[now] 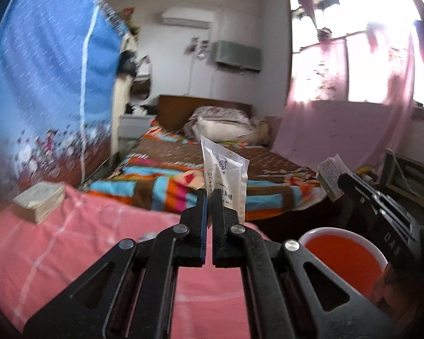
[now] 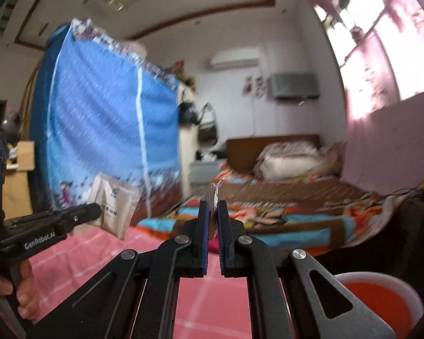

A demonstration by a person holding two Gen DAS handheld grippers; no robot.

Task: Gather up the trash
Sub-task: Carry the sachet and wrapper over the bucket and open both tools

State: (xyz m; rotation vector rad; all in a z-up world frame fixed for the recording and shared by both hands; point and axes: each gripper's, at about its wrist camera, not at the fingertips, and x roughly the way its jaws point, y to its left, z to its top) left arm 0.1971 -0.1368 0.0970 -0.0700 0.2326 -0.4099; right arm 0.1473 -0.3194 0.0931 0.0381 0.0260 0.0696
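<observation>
My left gripper is shut on a white sachet with printed text and holds it upright above the pink checked cloth. The same sachet and left gripper show at the left of the right wrist view. My right gripper is shut on a thin foil-like printed packet, seen edge-on. That packet and the right gripper show at the right of the left wrist view. A white bin with an orange liner sits low right, below both grippers; it also shows in the right wrist view.
A thick book lies on the pink cloth at left. A bed with a striped blanket lies ahead. A blue fabric wardrobe stands left. Pink curtains and dark furniture are at right.
</observation>
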